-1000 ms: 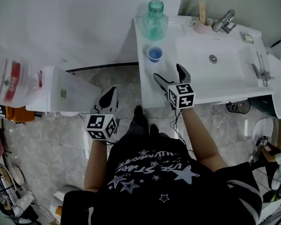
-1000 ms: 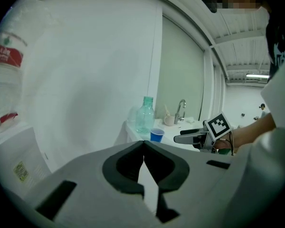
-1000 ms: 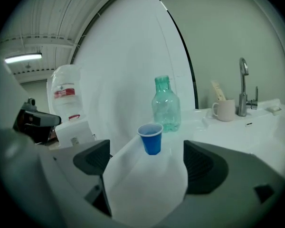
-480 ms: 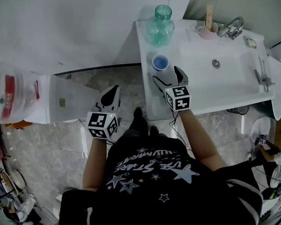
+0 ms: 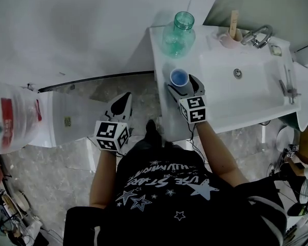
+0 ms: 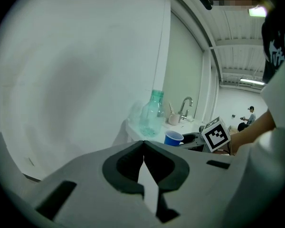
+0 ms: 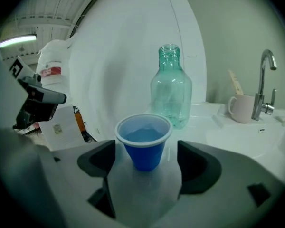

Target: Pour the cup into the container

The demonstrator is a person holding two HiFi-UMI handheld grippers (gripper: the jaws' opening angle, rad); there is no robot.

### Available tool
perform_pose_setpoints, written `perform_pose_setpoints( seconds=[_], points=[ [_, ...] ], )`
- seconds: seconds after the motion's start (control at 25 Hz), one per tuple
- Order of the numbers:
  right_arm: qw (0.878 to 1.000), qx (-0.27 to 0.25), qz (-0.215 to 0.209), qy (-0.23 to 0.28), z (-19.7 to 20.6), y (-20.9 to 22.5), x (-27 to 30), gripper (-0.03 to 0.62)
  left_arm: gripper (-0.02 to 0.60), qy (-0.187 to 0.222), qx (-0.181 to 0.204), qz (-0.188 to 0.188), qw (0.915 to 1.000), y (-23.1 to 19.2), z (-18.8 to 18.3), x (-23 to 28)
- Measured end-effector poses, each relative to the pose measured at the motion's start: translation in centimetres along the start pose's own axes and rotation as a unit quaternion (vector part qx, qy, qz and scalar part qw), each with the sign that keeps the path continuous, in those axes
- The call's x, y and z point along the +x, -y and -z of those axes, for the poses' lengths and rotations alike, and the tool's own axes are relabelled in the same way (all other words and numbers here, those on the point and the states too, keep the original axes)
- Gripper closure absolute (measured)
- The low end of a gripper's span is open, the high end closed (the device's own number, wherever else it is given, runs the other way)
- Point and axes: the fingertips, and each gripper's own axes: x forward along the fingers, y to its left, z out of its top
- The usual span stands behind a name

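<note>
Right jaws mid-closure, blue cup (image 7: 145,146) between

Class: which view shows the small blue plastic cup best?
The right gripper view: the small blue plastic cup stands close, centred, its rim and inside visible. The head view shows it small from above; the left gripper view, tiny, distant.

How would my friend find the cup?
Look at the white sink counter. On its left end, in front of the tall green bottle, stands the cup. It's small and blue, unlike the pink mug by the tap.
</note>
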Motion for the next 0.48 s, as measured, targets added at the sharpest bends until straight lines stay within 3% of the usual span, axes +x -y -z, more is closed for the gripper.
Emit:
perform_pose_setpoints(
  seconds=[0.32,0.48],
  points=[
    [0.999,-0.047,-0.017,0.004,-0.5,-0.1,1.6,0.224,0.569,-0.007,0.001,0.015,0.9999,-0.9,-0.4,2.0],
    [0.999,-0.04,-0.02,0.0,-0.5,-0.1,1.9,0.263,0.569,-0.012,0.001,0.019,0.9997,-1.2,-0.5,2.7]
  ],
)
